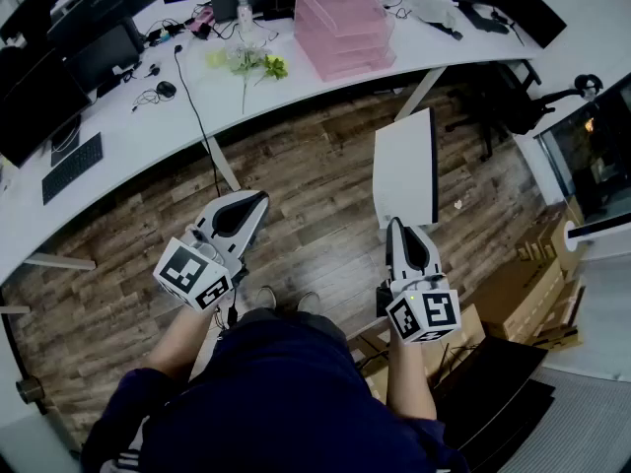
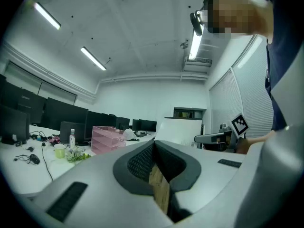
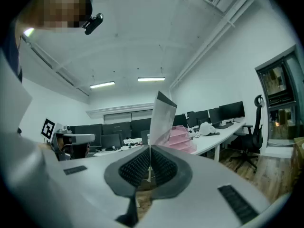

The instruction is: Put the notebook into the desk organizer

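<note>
Half done, we judge: our right gripper (image 1: pixel 395 225) clamps the flat white notebook (image 1: pixel 405 166), well apart from the pink tiered plastic desk organizer (image 1: pixel 350 47); our left gripper (image 1: pixel 260 197) sits closed, empty; carrying and inserting remain.

wood floor (image 1: pixel 315 175), long white desk (image 1: pixel 128 156), strip lights (image 2: pixel 92 58)

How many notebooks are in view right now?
1. The notebook is clamped upright in the right gripper, over the floor in front of the desk. Clutter on the desk may hide others.
</note>
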{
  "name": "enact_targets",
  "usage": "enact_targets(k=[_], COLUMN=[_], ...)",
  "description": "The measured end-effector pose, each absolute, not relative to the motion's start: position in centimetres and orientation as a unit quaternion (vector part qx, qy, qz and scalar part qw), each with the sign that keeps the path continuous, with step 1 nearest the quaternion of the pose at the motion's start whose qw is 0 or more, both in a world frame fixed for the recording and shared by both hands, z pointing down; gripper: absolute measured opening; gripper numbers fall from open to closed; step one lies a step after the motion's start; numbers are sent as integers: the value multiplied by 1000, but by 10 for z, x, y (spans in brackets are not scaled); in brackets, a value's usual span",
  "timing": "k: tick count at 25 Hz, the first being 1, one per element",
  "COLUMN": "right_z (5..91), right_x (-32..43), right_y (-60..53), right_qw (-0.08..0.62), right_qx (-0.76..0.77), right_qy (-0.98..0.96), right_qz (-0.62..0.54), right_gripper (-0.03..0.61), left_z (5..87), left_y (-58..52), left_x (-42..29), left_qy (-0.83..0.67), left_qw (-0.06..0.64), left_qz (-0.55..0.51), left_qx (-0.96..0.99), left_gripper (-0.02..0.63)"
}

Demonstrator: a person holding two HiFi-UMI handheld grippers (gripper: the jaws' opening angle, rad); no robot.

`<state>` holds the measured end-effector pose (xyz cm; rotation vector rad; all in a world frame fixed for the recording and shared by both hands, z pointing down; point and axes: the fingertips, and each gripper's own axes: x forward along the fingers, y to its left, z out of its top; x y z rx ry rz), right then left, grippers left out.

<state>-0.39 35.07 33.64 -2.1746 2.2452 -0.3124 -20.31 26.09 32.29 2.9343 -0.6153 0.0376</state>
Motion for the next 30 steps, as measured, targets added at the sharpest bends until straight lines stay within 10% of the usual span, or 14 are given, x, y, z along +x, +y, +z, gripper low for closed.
enact_targets(k=[30], right_z=[344], right_x=[61], right_y=[370], right_qw=[-4], right_qx=[-696], right_qy=[712], right_qz=[-93], right_gripper=[9], left_z=[323], left_y=[281], left_x=[-143], left_qy=[-212], left_qw=[59], left_qz=[29], left_qx=[975], left_gripper=[28])
